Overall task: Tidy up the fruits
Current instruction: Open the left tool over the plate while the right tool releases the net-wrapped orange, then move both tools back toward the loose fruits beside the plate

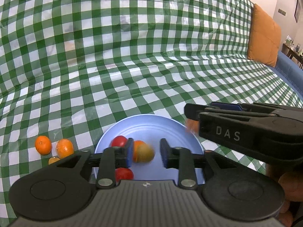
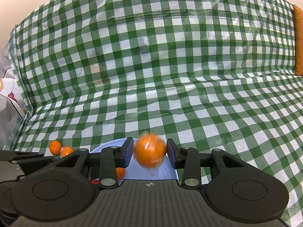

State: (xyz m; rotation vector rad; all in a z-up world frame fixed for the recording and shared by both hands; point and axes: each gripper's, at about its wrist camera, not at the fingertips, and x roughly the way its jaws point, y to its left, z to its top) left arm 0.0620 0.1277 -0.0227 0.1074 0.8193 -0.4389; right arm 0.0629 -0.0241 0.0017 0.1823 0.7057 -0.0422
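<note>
So a few fruits sit on the blue plate (image 1: 117, 130) already. Left gripper (image 1: 145, 152) is released over a blurry yellowish fruit (image 1: 146, 153), right gripper (image 2: 150, 152) looks freshly let go of an orange (image 2: 150, 151); three oranges (image 1: 43, 144) left on the cloth

Left hand-held gripper (image 1: 144, 152) open over blue plate (image 1: 181, 132); blurred yellow-orange fruit (image 1: 144, 152) between pads, untouched
</note>
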